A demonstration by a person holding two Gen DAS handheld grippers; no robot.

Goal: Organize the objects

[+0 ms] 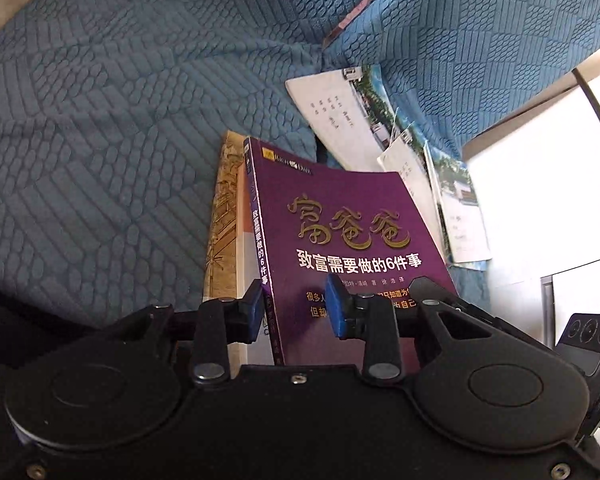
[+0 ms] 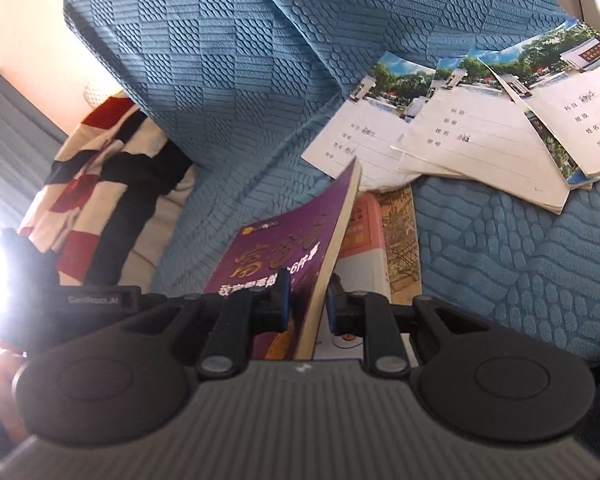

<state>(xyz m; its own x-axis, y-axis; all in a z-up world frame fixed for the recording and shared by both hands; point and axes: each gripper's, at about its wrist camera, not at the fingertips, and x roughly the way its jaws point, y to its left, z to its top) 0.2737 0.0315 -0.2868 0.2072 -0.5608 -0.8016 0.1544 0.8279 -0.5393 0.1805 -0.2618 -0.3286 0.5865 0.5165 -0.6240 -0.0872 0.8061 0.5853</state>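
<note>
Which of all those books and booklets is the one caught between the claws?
The purple book with gold lettering. It sits tilted between both claws, above the tan illustrated book. The white notebooks with photo covers lie untouched on the blue cover.

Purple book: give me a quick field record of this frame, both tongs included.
item: purple book, cover tilted up
under it: pale book with a line-drawing cover
surface: blue textured cover
left tongs: straddling the book's spine side, grip unclear
right tongs: astride the book's page edge, grip unclear
nearby: exercise booklets, fanned out behind
</note>
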